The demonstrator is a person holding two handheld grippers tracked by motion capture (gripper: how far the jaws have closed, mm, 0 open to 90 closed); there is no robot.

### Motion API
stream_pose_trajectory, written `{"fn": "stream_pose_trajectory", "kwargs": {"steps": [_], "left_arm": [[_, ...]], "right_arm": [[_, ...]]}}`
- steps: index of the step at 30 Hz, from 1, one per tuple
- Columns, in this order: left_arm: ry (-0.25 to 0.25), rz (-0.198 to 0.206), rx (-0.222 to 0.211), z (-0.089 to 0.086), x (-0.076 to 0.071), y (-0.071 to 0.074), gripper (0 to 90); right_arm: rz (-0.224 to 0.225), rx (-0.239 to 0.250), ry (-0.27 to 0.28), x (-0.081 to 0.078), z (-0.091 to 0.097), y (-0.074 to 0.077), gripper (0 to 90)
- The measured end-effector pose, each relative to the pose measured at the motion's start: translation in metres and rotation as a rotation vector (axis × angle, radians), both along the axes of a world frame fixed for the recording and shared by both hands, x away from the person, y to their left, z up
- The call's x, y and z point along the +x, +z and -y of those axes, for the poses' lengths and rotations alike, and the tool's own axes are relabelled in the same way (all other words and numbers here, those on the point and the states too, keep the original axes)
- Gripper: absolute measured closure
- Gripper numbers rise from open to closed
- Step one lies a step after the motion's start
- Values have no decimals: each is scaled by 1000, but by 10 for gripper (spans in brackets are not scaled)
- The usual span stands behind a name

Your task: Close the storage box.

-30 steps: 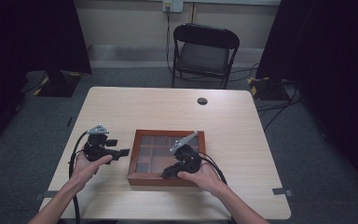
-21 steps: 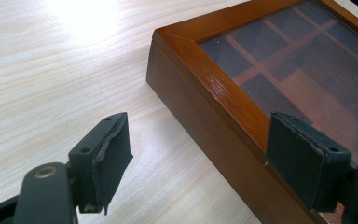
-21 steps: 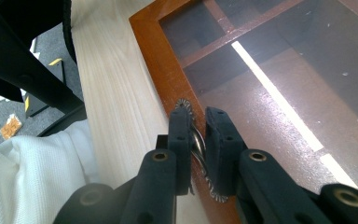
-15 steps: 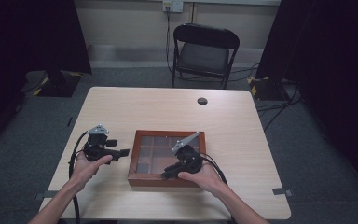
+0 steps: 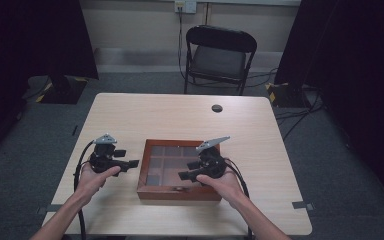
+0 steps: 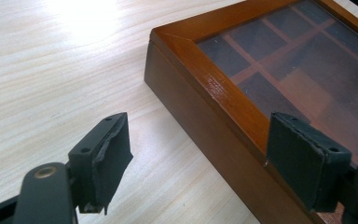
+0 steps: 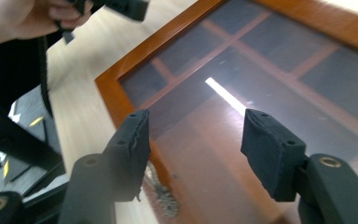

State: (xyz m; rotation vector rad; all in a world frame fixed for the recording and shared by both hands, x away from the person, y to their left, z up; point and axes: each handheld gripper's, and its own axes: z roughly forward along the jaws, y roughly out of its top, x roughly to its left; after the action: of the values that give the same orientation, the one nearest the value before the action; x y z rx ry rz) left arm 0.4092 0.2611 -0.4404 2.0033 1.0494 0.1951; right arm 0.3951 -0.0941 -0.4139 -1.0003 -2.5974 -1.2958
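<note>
A shallow brown wooden box (image 5: pixel 177 194) with a glass lid over several compartments lies at the middle front of the table. My left gripper (image 5: pixel 132 163) is just left of it and open. In the left gripper view its jaws (image 6: pixel 200 140) stand wide apart, one over bare table and the other at the box's (image 6: pixel 223 93) left rim. My right gripper (image 5: pixel 182 176) hovers over the box's front right part, also open. Its jaws (image 7: pixel 198 128) frame the glass lid near the front rim (image 7: pixel 121 74), and nothing is between them. The other hand (image 7: pixel 23 18) appears at that view's top left.
The light wooden table (image 5: pixel 180 115) has a small black round disc (image 5: pixel 217 108) at its far edge. A black folding chair (image 5: pixel 219 55) stands behind the table. Cables trail from both grippers toward the front edge. Dark curtains hang on both sides.
The right gripper has shifted slightly over the box's front right. The left gripper and the box have not visibly moved.
</note>
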Motion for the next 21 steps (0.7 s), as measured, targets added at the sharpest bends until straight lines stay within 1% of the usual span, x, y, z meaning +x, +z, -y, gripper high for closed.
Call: {"fn": "stream_pose_trajectory", "kwargs": {"steps": [1, 3, 4, 5, 6, 7, 8, 10, 11, 13, 15, 16, 17, 18, 19, 21], "left_arm": [[-4, 1, 1, 0, 0, 0, 216], [0, 1, 1, 0, 0, 0, 215], [2, 1, 0, -1, 0, 0, 216], [8, 0, -1, -2, 0, 0, 215], [7, 1, -1, -2, 0, 0, 216], [12, 2, 4, -3, 0, 0, 215], [11, 5, 9, -4, 1, 1, 216], [18, 10, 8, -5, 1, 1, 216], [18, 8, 8, -5, 1, 1, 216], [24, 3, 13, -6, 1, 1, 216], [31, -8, 10, -7, 2, 1, 216], [40, -27, -1, -8, 1, 2, 216], [44, -27, -1, -8, 1, 2, 216], [43, -22, 5, -9, 0, 2, 216], [43, -21, 13, -9, 0, 2, 216], [44, -23, 19, -10, 0, 1, 216]], "right_arm": [[2, 2, -20, 0, 2, 1, 369], [14, 7, -50, 2, 8, 3, 361], [22, 16, -76, 2, 12, 4, 340], [27, 17, -89, 3, 15, 4, 332], [34, 16, -113, 3, 20, 5, 317], [39, 14, -136, 4, 23, 6, 276], [48, 6, -174, 4, 28, 6, 232], [55, 7, -212, 4, 36, 6, 232], [66, 2, -231, 4, 40, 6, 226], [69, 1, -261, 5, 49, 6, 208], [81, -7, -288, 5, 57, 5, 204], [85, -8, -307, 4, 61, 5, 204], [85, -12, -330, 4, 67, 5, 205], [87, -20, -357, 3, 72, 5, 205], [80, -22, -372, 3, 75, 6, 204], [81, -23, -401, 1, 85, 7, 204]]}}
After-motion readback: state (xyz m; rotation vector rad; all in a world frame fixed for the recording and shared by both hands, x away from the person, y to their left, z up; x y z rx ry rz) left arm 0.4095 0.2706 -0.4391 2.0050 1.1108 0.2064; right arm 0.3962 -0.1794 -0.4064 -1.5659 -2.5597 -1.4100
